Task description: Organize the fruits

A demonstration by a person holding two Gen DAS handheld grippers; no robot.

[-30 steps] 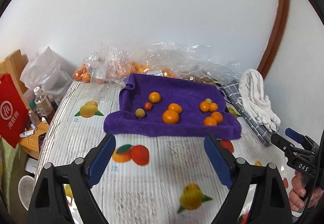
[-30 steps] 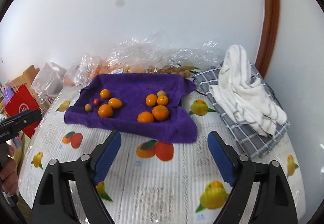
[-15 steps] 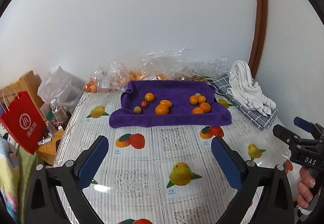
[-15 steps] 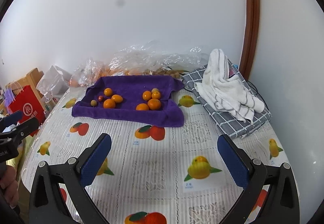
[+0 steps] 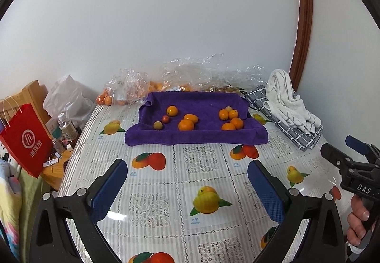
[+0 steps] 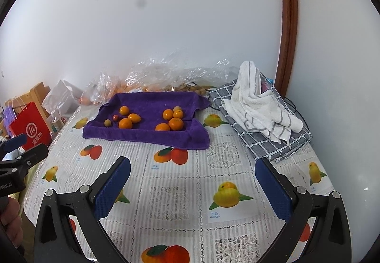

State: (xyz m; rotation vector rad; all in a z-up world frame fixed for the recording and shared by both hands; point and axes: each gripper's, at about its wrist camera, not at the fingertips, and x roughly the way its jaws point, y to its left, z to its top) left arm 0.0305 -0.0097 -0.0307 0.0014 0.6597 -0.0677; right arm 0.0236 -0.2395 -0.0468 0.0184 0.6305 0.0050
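Purple towel (image 5: pixel 197 130) farther off, both grippers pulled back, open

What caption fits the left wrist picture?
Open left gripper hovers over the fruit-print table, facing oranges on a purple towel.

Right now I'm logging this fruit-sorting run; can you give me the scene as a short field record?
surface: table with fruit-print cloth
fruit location: purple towel
left cluster: five fruits
right cluster: five fruits
left gripper: open, empty, short of towel
right gripper: open, empty
beside towel: white towel on grey checked cloth
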